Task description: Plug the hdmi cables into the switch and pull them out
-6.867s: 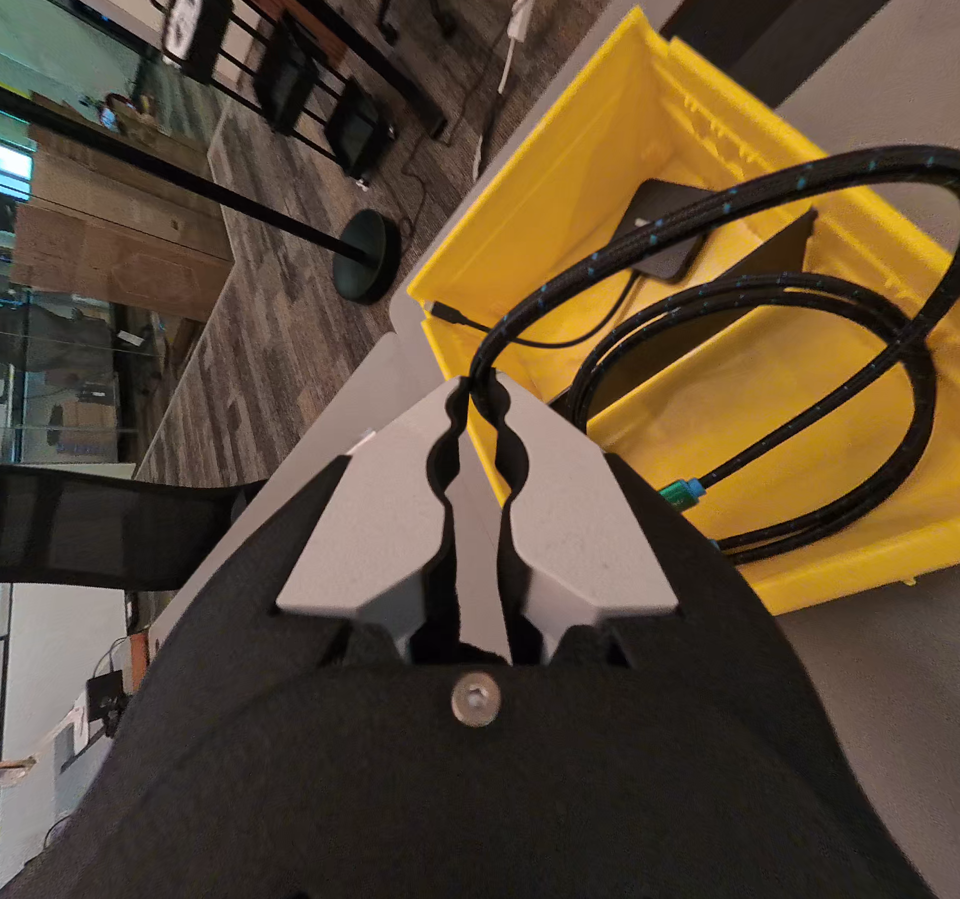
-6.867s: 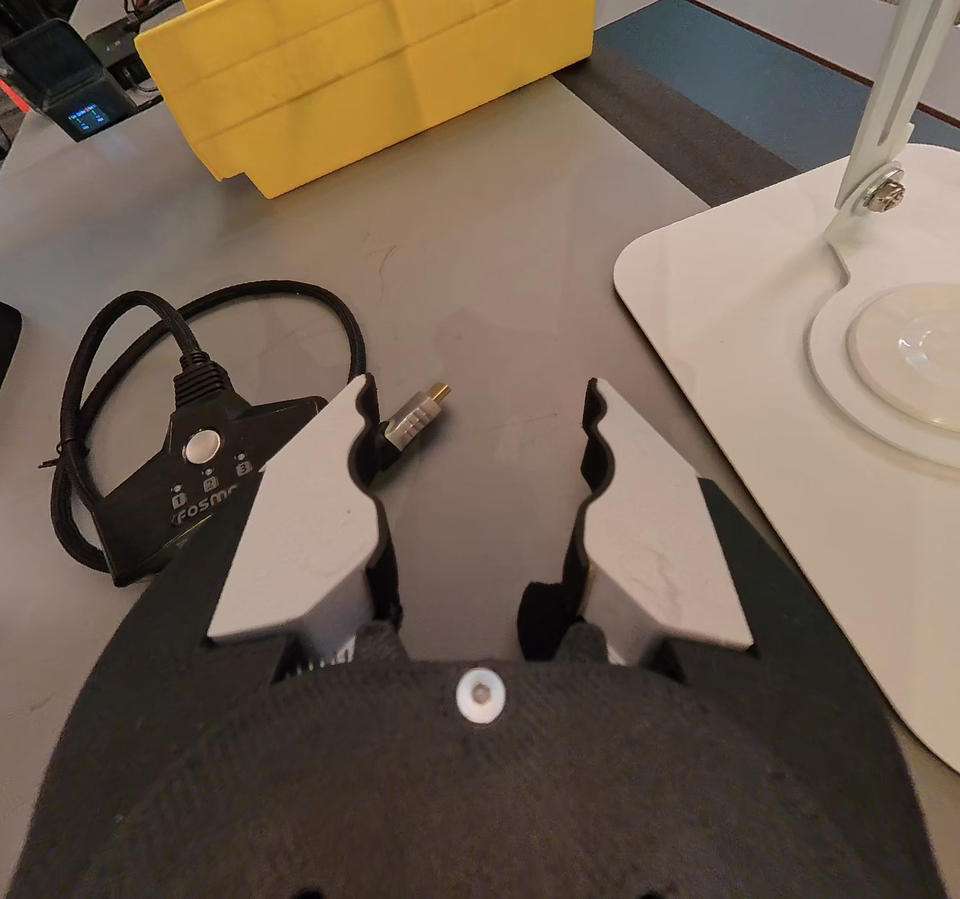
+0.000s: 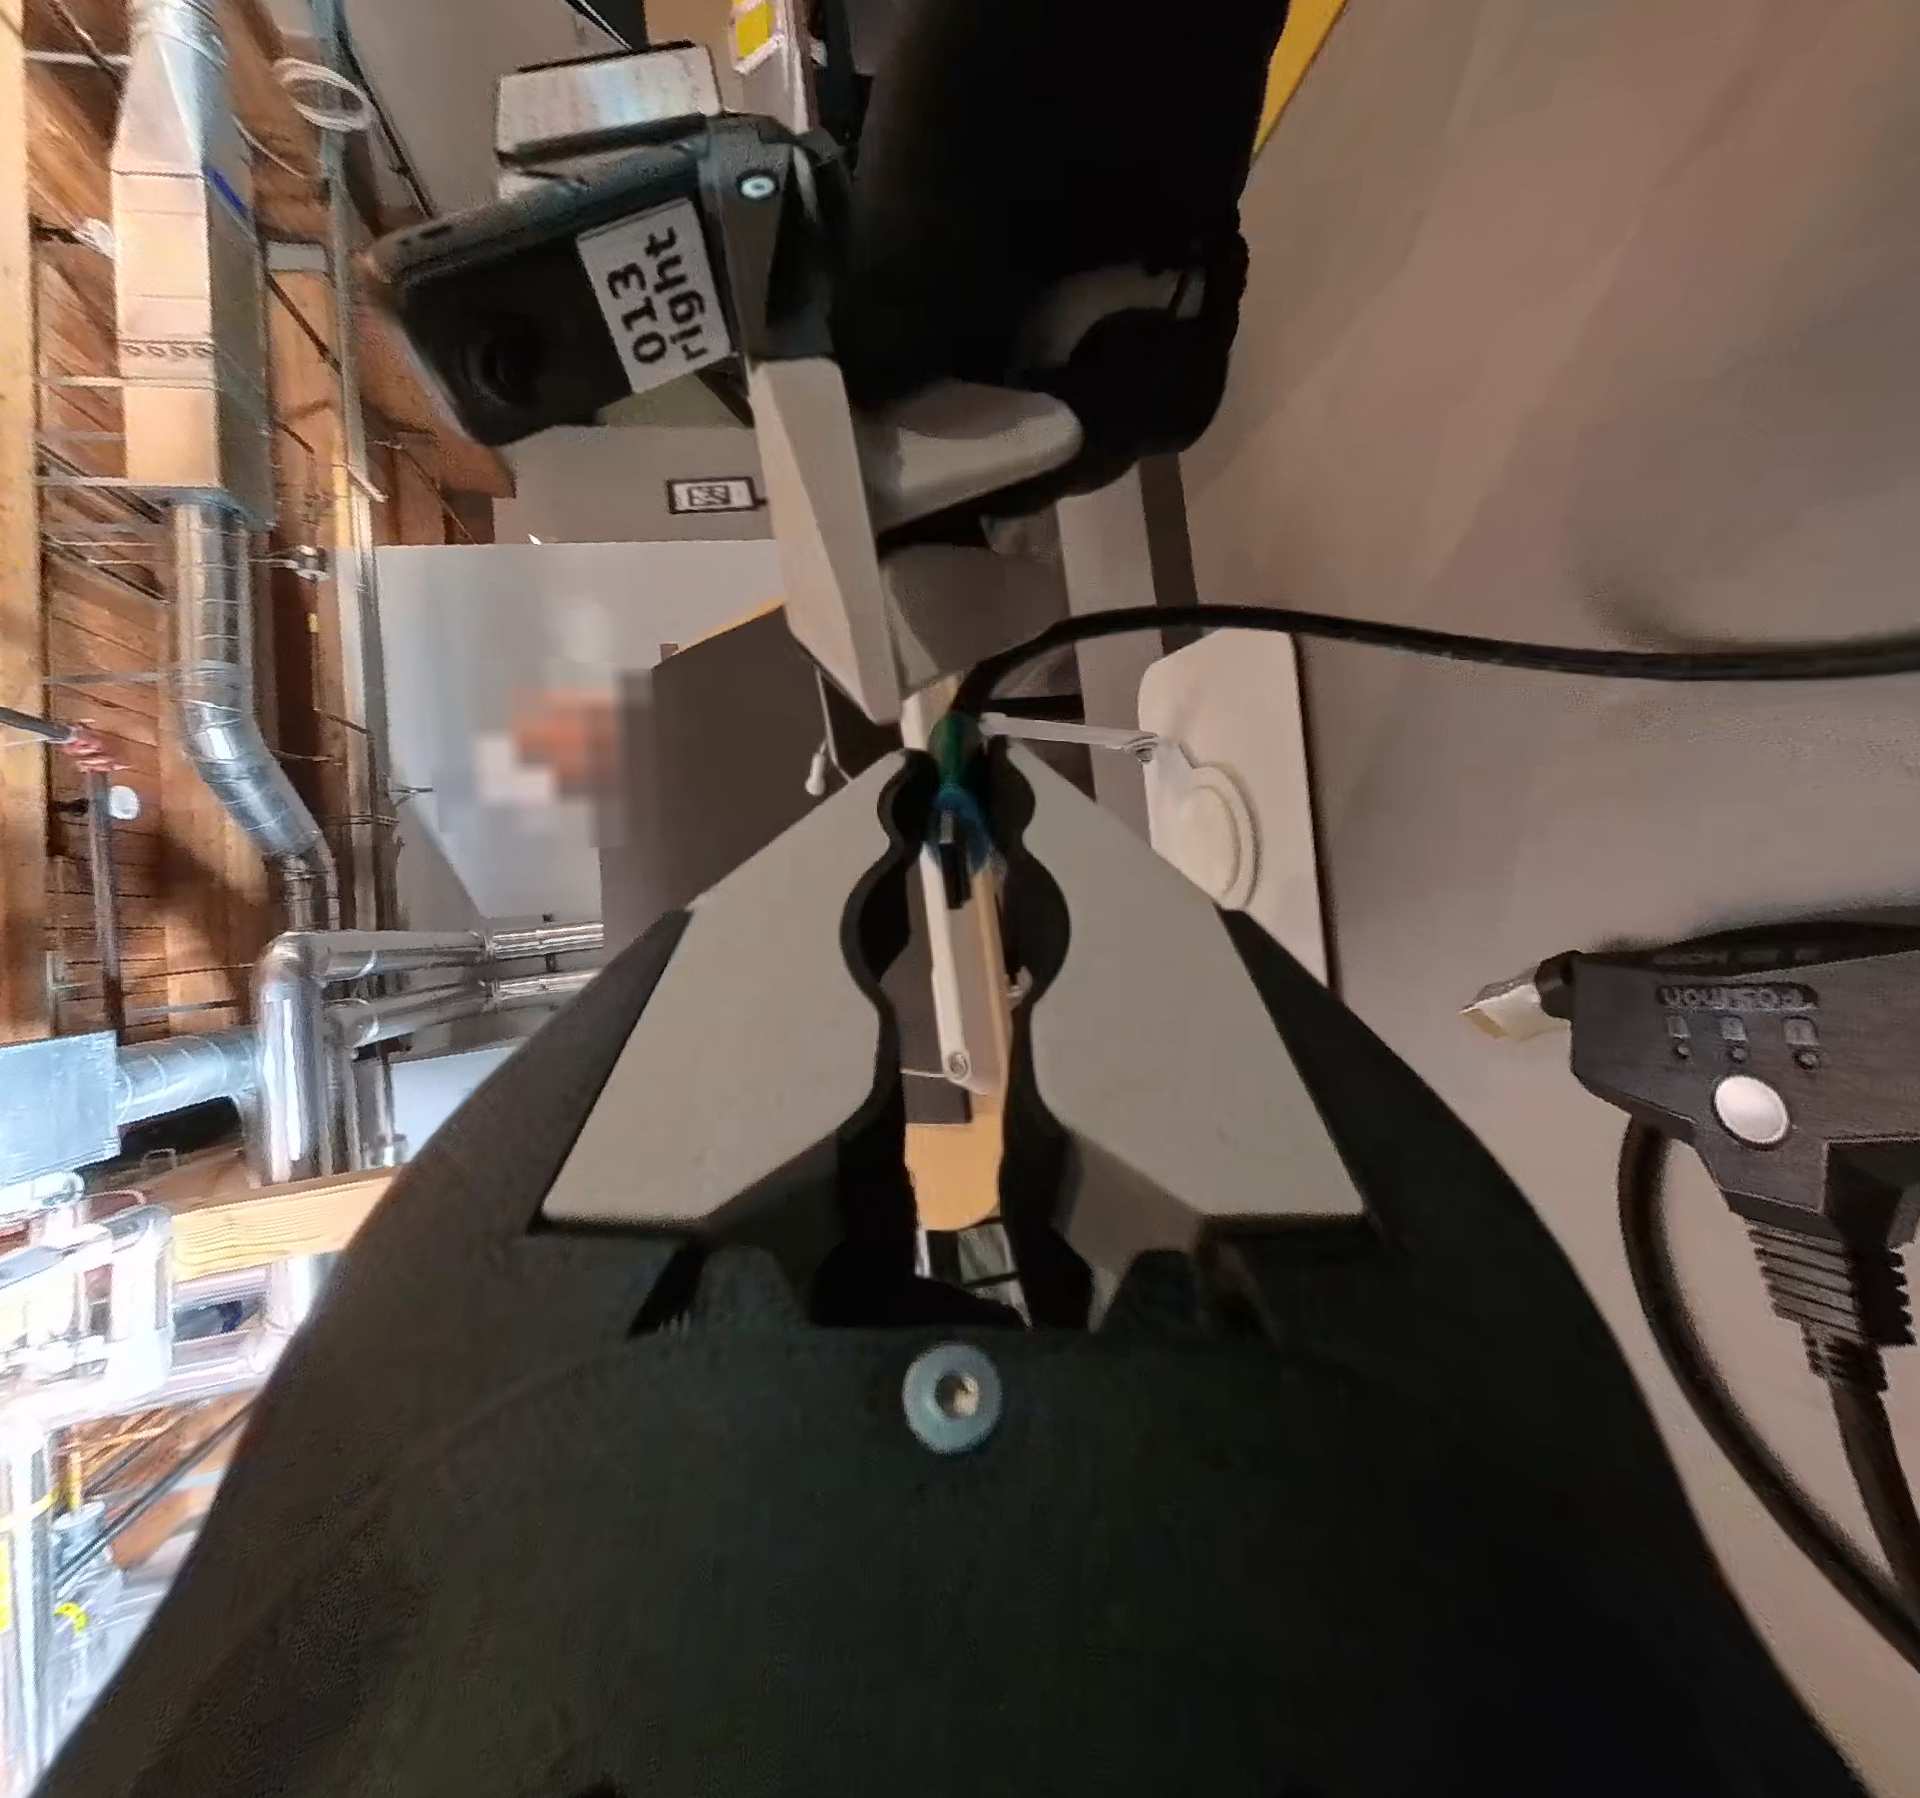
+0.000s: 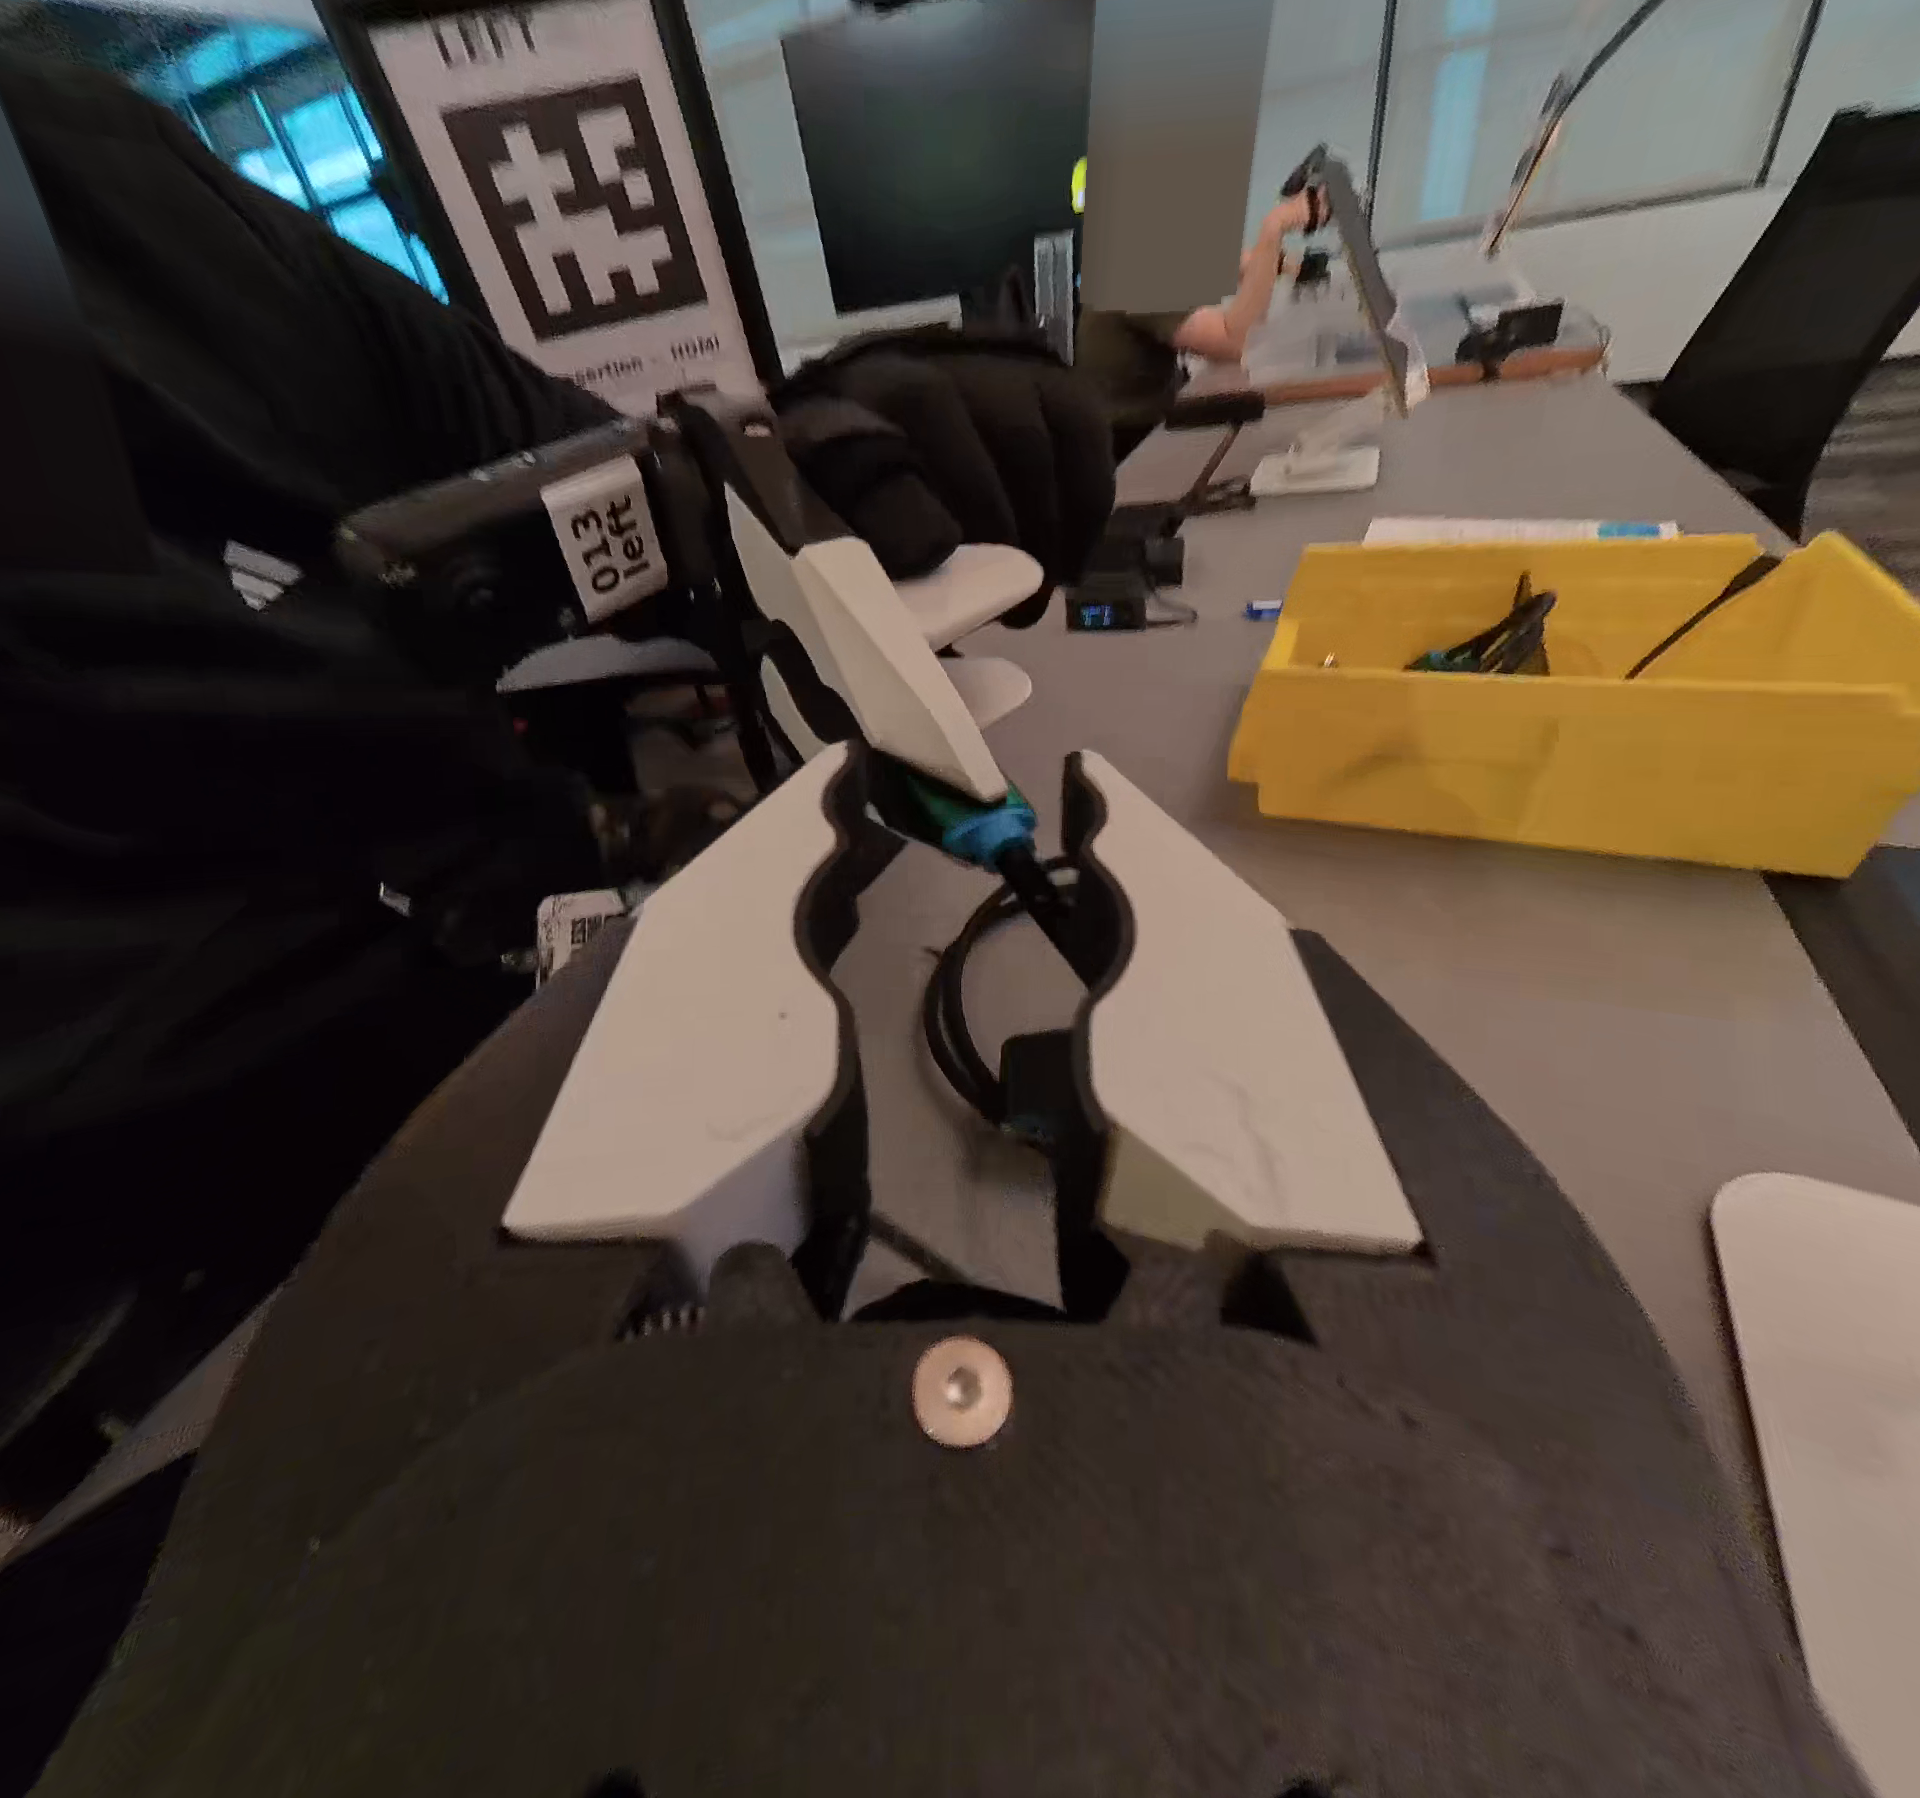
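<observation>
My left gripper point(image 3: 953, 772) is shut on a green and blue HDMI plug point(image 3: 951, 798), held in the air over the grey table. The plug's black cable point(image 3: 1558, 652) trails off to the right. My right gripper point(image 4: 961, 787) faces it, open, with a finger on either side of the plug point(image 4: 982, 823) and not closed on it. The black HDMI switch point(image 3: 1745, 1073) lies on the table to the right, its own gold-tipped plug point(image 3: 1507, 1005) beside it. In the right wrist view the switch point(image 4: 1029, 1073) shows partly between my fingers.
A yellow bin point(image 4: 1558, 761) with more cables stands on the table at the back right. A white stand base point(image 4: 1829, 1385) lies at the right edge. A gloved hand point(image 4: 935, 470) holds the left gripper. A person sits at the far end of the table. My two grippers' fingertips are within a few centimetres of each other.
The left gripper has left the yellow bin and now grips the cable's plug near the switch. The right gripper has lifted off the table, turned towards the left one and narrowed its jaws.
</observation>
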A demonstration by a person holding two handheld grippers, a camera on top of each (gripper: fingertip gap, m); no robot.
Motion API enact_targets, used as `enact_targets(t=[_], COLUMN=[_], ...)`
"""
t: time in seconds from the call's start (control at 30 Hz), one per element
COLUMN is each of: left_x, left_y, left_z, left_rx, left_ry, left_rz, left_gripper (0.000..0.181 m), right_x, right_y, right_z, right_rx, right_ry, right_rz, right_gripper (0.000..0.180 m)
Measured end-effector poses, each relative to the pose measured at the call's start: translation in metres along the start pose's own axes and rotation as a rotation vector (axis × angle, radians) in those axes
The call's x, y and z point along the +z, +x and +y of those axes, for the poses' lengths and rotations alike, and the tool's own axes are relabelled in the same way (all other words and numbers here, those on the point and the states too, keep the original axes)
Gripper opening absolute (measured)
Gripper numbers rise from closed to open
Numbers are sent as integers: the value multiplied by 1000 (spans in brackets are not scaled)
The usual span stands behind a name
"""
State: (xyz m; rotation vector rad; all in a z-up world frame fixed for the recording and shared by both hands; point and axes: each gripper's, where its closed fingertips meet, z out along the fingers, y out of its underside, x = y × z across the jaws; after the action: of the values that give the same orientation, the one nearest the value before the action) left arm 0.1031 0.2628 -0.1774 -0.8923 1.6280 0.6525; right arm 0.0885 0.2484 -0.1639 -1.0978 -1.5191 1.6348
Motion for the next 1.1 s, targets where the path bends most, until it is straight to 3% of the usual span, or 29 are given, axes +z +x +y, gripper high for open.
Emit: enact_targets(t=[0.17,0.4,0.57,0.73,0.9,1.1], left_x=[-11,-24,-28,-32,-35,-37], left_y=[-6,-3,-15,-24,-23,-19], left_z=[-14,-47,-56,-56,-56,-56], left_rx=[66,190,202,197,233,247], left_ry=[39,122,146,147,142,151], left_rz=[-9,30,-2,-40,-67,-78], left_gripper=[9,9,9,11,9,9], right_x=[-6,-6,2,4,5,10], right_y=[-15,-32,-52,-60,-65,-67], right_z=[-5,-22,7,-7,-13,-8], right_rx=[-65,-285,-305,-298,-243,-376], right_ry=[4,-58,-187,-29,69,20], right_rz=[-28,53,-79,-176,-262,-218], right_gripper=[59,70,54,30,25,19])
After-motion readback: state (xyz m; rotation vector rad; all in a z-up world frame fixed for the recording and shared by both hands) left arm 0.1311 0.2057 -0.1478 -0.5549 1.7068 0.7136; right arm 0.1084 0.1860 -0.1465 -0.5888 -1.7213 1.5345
